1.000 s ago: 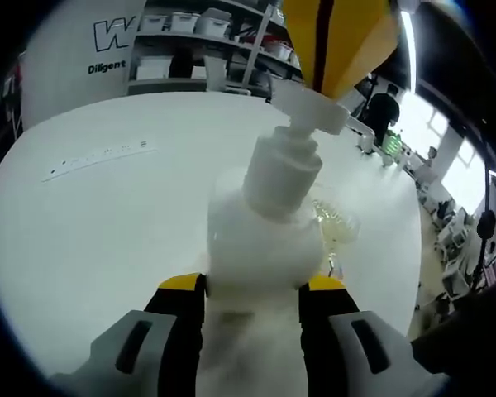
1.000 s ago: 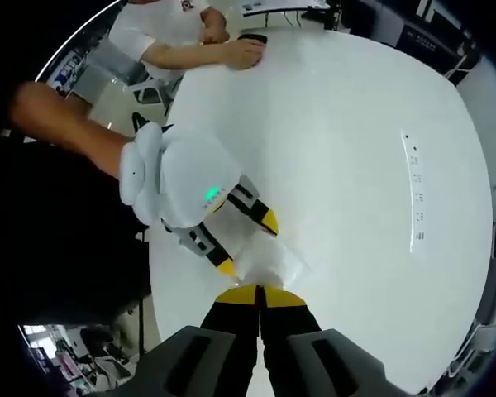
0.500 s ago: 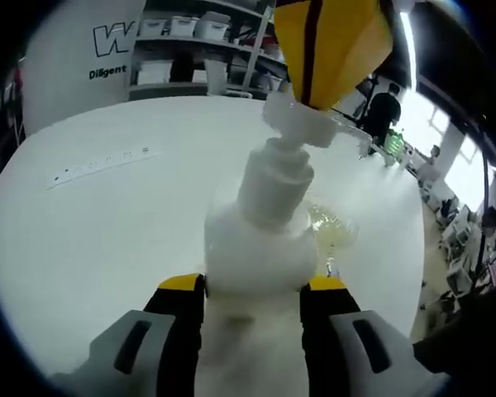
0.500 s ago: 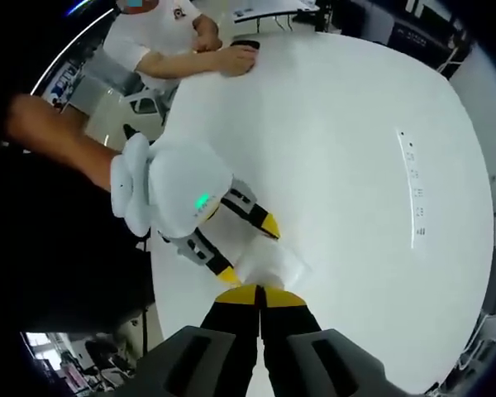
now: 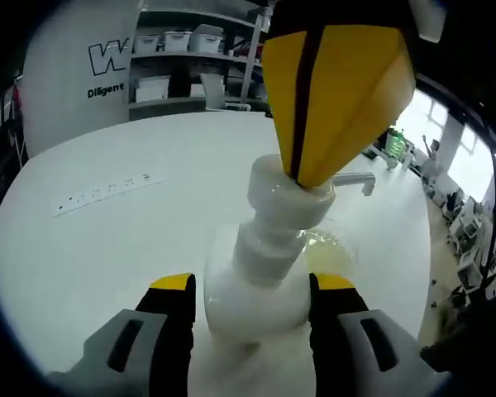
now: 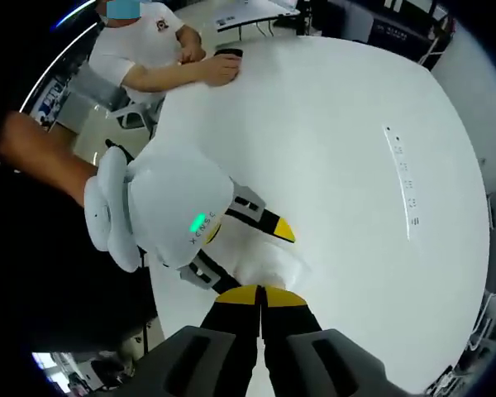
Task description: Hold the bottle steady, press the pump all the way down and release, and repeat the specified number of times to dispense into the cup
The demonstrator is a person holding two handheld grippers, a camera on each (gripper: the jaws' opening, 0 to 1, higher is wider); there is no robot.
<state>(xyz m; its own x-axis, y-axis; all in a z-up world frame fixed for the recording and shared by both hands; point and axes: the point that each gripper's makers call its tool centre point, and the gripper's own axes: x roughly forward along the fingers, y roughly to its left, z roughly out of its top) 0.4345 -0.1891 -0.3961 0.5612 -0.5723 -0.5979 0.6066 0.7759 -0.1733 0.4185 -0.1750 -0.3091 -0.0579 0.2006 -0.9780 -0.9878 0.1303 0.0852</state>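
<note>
in the left gripper view, the left gripper (image 5: 252, 285) pinches the round body of a white plastic pump bottle (image 5: 255, 289) between its two yellow-tipped black jaws, one on each side of the bottle's base. the bottle stands on a large white round surface (image 5: 107, 240), tilted a little toward the upper right of that view. its white pump head (image 5: 291, 192) sits low on the collar, with the thin spout (image 5: 354, 179) sticking out to the right. the right gripper (image 5: 335, 91) comes in from the top of this view as a broad yellow wedge with a black seam down its middle, its two jaws pressed together with no gap, and its tip rests on top of the pump head. just behind and to the right of the bottle, below the spout, stands a clear plastic cup (image 5: 329, 256) with a yellowish glint, partly hidden by the bottle. a strip of small markings (image 5: 103, 192) lies on the surface well to the left. grey shelving with white storage boxes (image 5: 182, 41) stands beyond the surface. in the right gripper view, the right gripper (image 6: 259, 295) points down with its yellow tips touching the bottle top (image 6: 269, 269), and the left gripper (image 6: 244, 244) grips the bottle from the left, with a person's forearm (image 6: 41, 153) behind it. another seated person in a white shirt (image 6: 140, 54) rests a hand on the far edge of the surface (image 6: 339, 149).
</note>
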